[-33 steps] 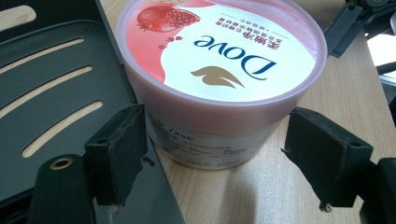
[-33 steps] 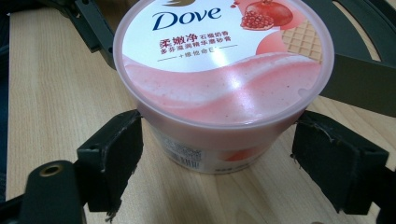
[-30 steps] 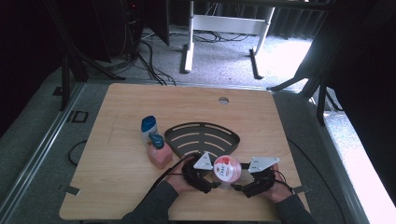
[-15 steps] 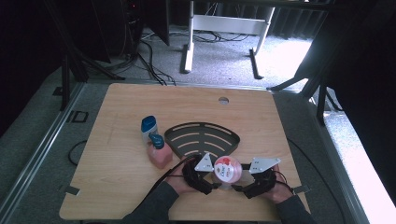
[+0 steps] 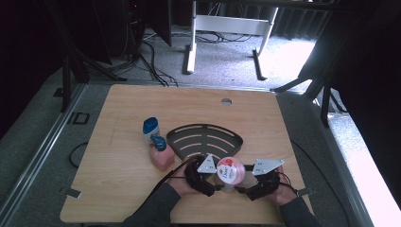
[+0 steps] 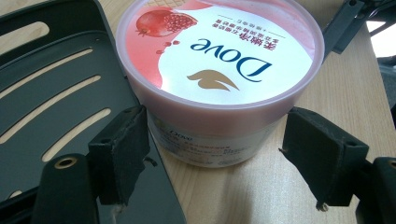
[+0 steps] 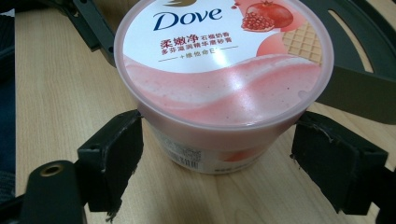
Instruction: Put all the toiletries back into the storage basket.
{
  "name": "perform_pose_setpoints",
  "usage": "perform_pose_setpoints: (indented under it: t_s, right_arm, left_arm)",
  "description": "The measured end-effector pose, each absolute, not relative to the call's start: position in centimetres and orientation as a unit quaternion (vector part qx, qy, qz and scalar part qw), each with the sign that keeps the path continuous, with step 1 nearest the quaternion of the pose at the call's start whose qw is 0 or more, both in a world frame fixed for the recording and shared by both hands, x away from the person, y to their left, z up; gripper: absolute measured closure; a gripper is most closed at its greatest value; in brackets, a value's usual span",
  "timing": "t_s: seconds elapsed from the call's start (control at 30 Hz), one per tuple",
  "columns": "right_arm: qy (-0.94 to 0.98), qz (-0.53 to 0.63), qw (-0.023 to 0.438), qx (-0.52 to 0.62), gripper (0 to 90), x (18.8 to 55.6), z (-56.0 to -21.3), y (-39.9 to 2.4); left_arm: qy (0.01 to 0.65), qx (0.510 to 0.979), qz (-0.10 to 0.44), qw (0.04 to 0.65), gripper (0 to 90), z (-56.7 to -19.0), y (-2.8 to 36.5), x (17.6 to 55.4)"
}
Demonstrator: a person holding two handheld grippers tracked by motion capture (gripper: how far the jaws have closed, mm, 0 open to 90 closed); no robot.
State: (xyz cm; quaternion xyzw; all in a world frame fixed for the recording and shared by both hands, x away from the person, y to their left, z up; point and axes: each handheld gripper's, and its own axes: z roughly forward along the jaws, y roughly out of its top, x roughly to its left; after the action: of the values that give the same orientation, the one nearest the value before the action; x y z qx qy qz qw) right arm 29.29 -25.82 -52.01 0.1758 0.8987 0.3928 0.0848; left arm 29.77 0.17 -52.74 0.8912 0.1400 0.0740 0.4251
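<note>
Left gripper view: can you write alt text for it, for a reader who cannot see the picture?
A pink Dove tub with its lid on stands on the wooden table, between the open jaws of the left tool, which flank it without clearly touching. A black slotted tray lies beside the tub, with one jaw over its edge.

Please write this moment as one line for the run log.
left gripper: open, jaws either side of tub | right gripper: open, likewise | tub: upright on table, lid on | tray: behind tub
</note>
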Motion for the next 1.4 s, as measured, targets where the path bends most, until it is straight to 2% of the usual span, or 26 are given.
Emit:
perform_pose_setpoints:
  t_s: [1.4]
  right_arm:
    - [0.893,0.411,0.096,0.157,16.0,31.4,-48.5,-25.7]
  left_arm:
    - [0.143,0.880,0.115,0.438,23.4,-49.0,0.6,30.8]
